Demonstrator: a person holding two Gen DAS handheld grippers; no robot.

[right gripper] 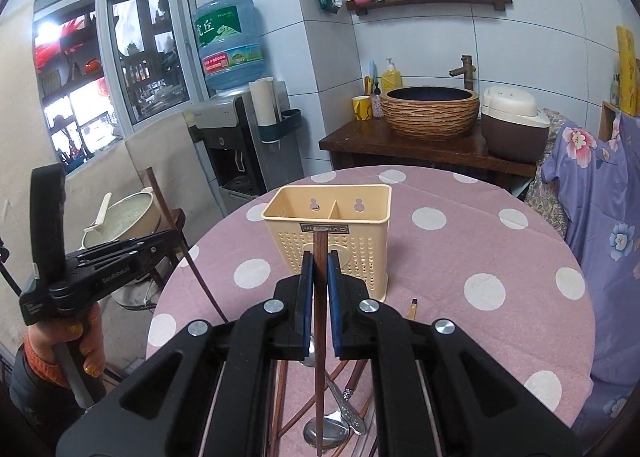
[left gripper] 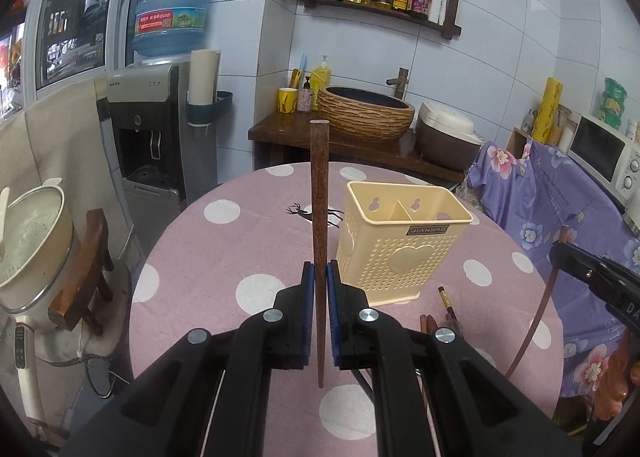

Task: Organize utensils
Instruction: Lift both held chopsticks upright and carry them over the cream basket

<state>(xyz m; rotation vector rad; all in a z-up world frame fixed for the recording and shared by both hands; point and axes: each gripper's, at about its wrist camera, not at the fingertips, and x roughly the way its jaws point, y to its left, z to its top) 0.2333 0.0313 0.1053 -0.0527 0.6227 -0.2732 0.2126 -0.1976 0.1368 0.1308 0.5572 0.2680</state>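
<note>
My left gripper (left gripper: 319,277) is shut on a brown wooden chopstick (left gripper: 319,193), held upright above the table, left of the cream perforated utensil holder (left gripper: 396,253). My right gripper (right gripper: 319,267) is shut on another brown chopstick (right gripper: 319,321), upright just in front of the holder (right gripper: 332,233), which has two empty compartments. Below the right gripper lie a metal spoon (right gripper: 326,431), more chopsticks (right gripper: 298,415) and other utensils. The left gripper shows in the right wrist view (right gripper: 158,243); the right gripper shows at the left wrist view's right edge (left gripper: 560,251).
The round table has a pink polka-dot cloth (left gripper: 224,265). A water dispenser (left gripper: 156,137) and an electric pot (left gripper: 32,241) stand to the left. A wooden counter with a basin sink (right gripper: 430,111) and a rice cooker (right gripper: 512,125) is behind. A purple floral cloth (right gripper: 600,217) hangs at the right.
</note>
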